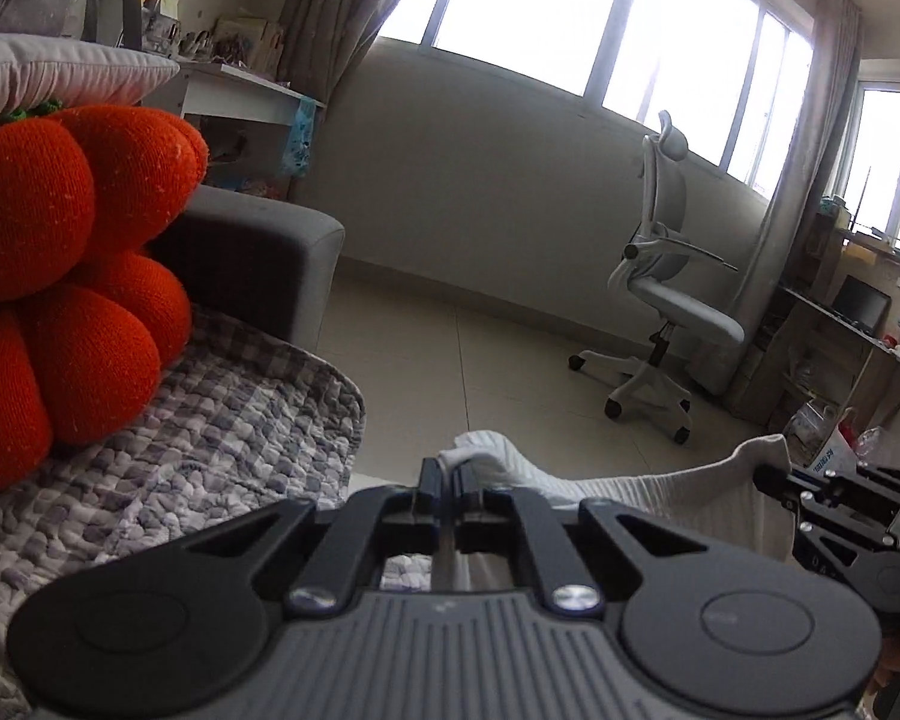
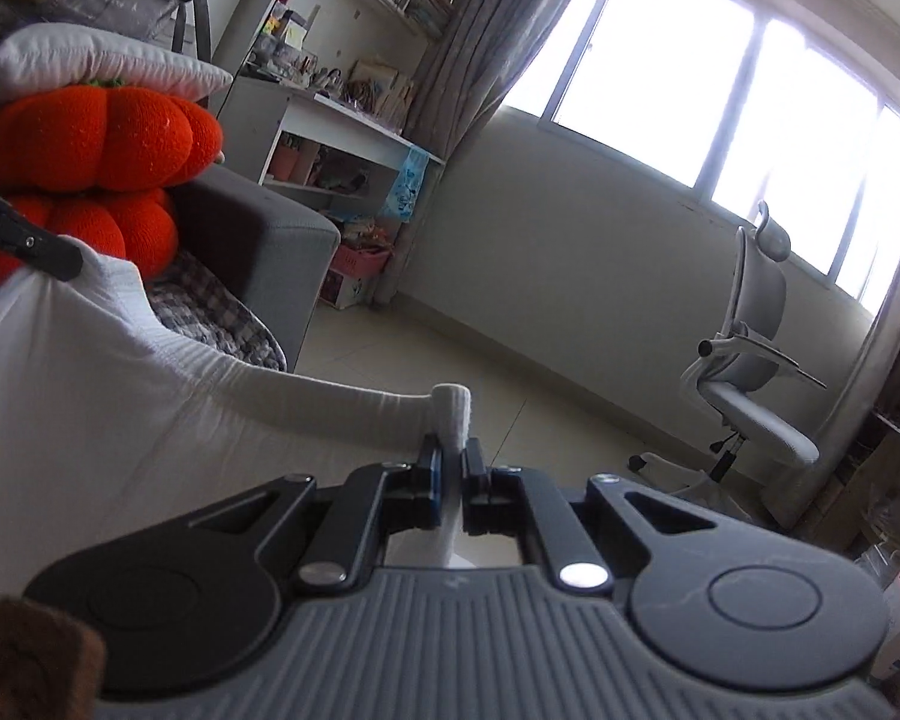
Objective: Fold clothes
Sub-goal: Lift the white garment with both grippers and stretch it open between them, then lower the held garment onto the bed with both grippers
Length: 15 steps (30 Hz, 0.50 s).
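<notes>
A white ribbed garment (image 1: 678,495) hangs stretched in the air between both grippers. My left gripper (image 1: 448,468) is shut on one bunched corner of it, which sticks up past the fingertips. At the right edge of the left wrist view my right gripper (image 1: 765,474) pinches the other corner. In the right wrist view my right gripper (image 2: 452,453) is shut on a rolled edge of the white garment (image 2: 90,396), and my left gripper (image 2: 69,258) holds the far corner at the left. The cloth's lower part is hidden.
Orange pumpkin cushions (image 1: 72,258) and a white pillow (image 1: 42,69) sit on a grey sofa (image 1: 258,252) covered with a checked quilt (image 1: 210,438). A grey office chair (image 1: 666,300) stands on the tiled floor (image 1: 480,348) by the window. Shelves (image 2: 354,114) line the far wall.
</notes>
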Motion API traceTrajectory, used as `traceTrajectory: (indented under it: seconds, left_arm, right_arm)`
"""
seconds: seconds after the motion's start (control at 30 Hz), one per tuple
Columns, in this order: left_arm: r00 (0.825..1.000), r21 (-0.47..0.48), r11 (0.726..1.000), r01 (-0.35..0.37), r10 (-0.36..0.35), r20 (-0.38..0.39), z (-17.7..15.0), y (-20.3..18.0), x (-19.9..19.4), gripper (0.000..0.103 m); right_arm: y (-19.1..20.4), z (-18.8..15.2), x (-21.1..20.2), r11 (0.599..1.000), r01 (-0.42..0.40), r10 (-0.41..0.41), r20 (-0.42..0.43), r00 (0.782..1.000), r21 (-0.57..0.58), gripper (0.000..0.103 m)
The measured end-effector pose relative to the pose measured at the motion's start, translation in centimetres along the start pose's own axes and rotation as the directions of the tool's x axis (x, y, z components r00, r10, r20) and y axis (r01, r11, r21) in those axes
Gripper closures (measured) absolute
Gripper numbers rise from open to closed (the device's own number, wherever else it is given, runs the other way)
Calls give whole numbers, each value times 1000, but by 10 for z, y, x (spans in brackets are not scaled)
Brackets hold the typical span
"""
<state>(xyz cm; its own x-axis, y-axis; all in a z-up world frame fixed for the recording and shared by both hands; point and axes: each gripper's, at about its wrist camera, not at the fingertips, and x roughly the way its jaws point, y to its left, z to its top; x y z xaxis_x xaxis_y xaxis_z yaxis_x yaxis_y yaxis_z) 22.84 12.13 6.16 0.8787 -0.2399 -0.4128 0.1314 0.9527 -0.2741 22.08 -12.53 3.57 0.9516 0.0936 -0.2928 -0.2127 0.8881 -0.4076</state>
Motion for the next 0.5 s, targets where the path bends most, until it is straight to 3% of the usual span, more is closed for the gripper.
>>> traceTrajectory:
  seconds: [0.27, 0.4, 0.5]
  left_arm:
    - [994, 79, 994, -76, 82, -72, -15, -15, 56, 100]
    - [996, -1, 997, -73, 73, -45, -16, 8, 44, 100]
    - [996, 5, 996, -87, 87, -8, -8, 26, 24, 100]
  right_arm:
    - [5, -5, 40, 999, 48, -49, -61, 997, -16, 98]
    - [18, -13, 46, 999, 27, -29, -66, 997, -33, 98]
    - [29, -9, 52, 999, 5, -8, -57, 998, -41, 98]
